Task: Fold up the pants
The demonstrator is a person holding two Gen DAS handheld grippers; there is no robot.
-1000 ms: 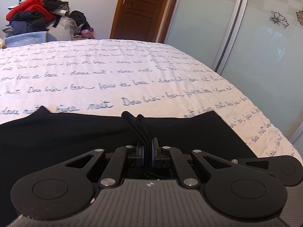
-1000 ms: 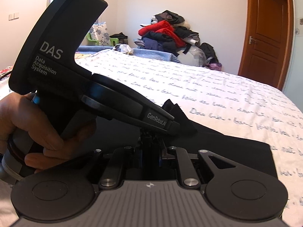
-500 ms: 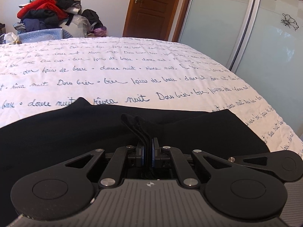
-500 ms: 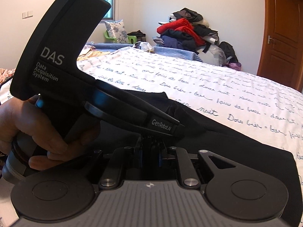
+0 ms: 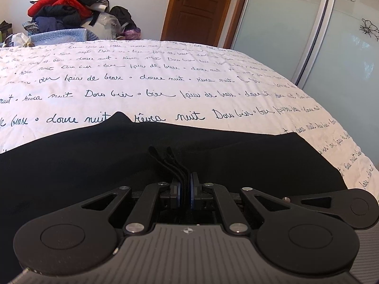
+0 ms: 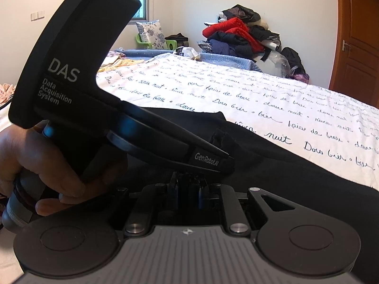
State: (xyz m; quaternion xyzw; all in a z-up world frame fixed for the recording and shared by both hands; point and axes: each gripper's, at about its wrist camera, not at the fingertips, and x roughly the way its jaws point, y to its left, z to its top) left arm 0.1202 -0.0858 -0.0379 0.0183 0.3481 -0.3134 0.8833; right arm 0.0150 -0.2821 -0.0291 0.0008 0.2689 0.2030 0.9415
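On the script-printed bedspread (image 5: 165, 80), both grippers, left (image 5: 185, 187) and right (image 6: 188, 189), clamp the black pants' (image 5: 236, 161) 6 o'clock edge to carry a fold

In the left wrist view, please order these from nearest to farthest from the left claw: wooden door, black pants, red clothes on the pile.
1. Black pants, directly at the left claw, pinched in it.
2. Red clothes, far upper left, beyond the bed.
3. Wooden door, back wall, top centre; close to the red clothes in distance.
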